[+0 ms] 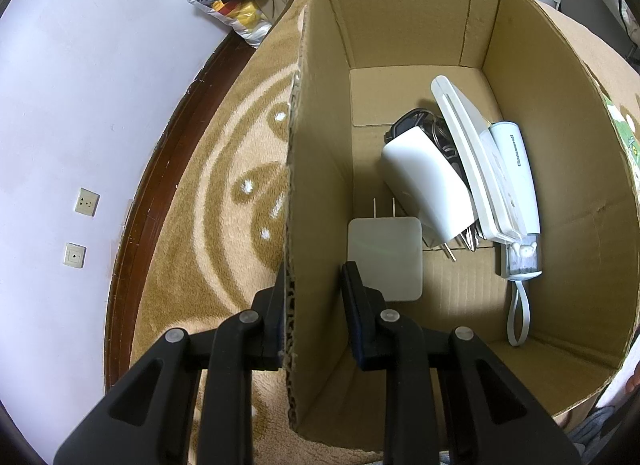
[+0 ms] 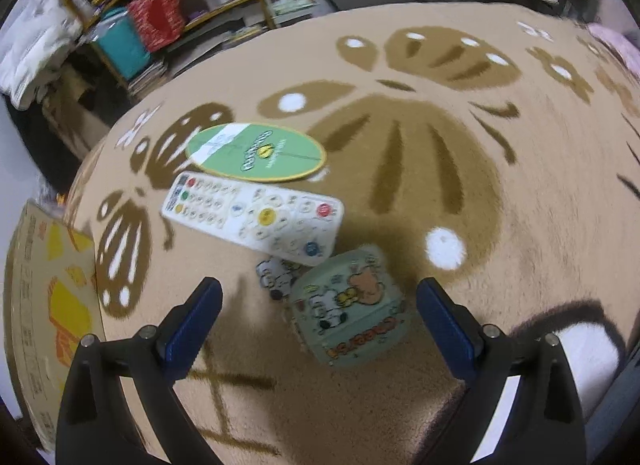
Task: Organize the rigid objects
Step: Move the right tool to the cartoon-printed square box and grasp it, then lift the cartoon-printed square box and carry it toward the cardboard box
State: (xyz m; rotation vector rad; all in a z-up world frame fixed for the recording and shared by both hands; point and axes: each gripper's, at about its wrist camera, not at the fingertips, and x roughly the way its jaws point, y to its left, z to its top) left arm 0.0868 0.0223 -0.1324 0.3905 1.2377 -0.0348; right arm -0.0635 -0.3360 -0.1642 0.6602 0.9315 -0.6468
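My left gripper (image 1: 316,289) straddles the left wall of an open cardboard box (image 1: 316,169), one finger outside, one inside; a gap shows beside the wall. In the box lie a flat white charger (image 1: 385,259) with prongs, a white adapter (image 1: 426,185), a white flat device (image 1: 466,157), a white tube with a loop (image 1: 516,193) and a black cable (image 1: 412,123). My right gripper (image 2: 318,313) is open above the rug. A pale green cartoon-printed case (image 2: 352,307) lies between its fingers. A white remote control (image 2: 256,217) and a green oval card (image 2: 256,151) lie beyond.
The box stands on a tan patterned rug (image 1: 224,201) next to a dark wood floor edge and a white wall with sockets (image 1: 86,202). A flat cardboard piece (image 2: 44,305) lies at the rug's left. Cluttered shelves (image 2: 160,21) stand behind.
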